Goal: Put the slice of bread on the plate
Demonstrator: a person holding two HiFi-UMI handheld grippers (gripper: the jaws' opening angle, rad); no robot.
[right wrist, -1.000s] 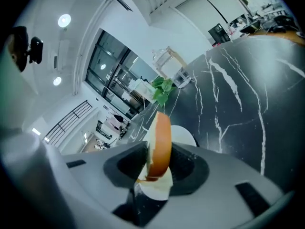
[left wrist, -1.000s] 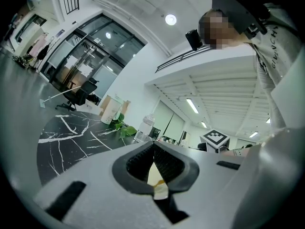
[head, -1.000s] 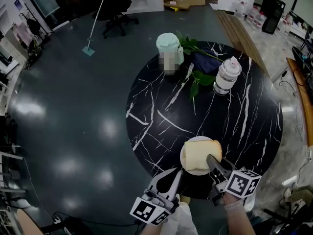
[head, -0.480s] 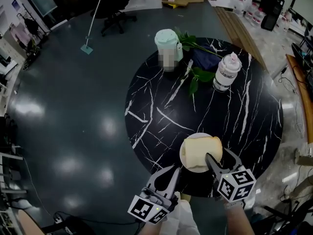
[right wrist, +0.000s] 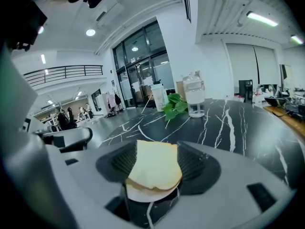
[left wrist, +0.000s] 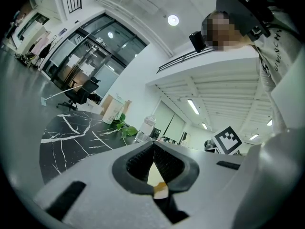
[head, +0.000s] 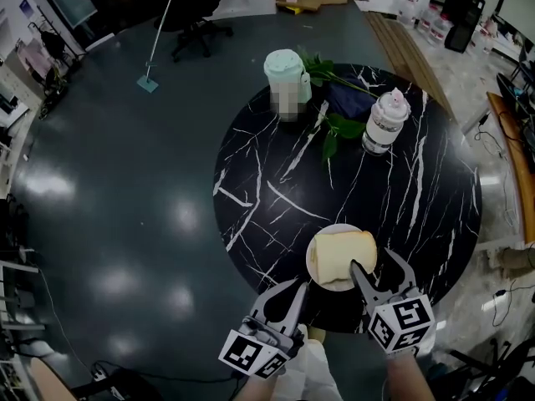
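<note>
**Bread down on the plate, right gripper wide open**

The slice of bread [head: 341,254] lay flat on the white plate [head: 313,267], near the front edge of the round black marble-veined table [head: 276,190]. It was pale cream with a thin tan crust, squarish with one rounded end, and covered most of the plate.

The right gripper [head: 374,262] sat just behind the plate. Its jaws had just been opening and stood far apart. In the right gripper view the slice appeared between them, with both ribbed pads clear of it. The left gripper [head: 294,289] hung beside the plate with its jaws closed together and nothing in them.

One right jaw crossed over the plate's near rim and hid it in the head view. The left gripper's own body filled most of its view; a pale sliver showed through the slit behind its tips, too narrow to identify. Both hands were cut off by the bottom edge.

At the far side of the table stood a mint-green jug [head: 287,73], a clear bottle [head: 384,124] and leafy green stems [head: 334,129], all well apart from the plate. An office chair [head: 197,30] stood on the floor beyond.
</note>
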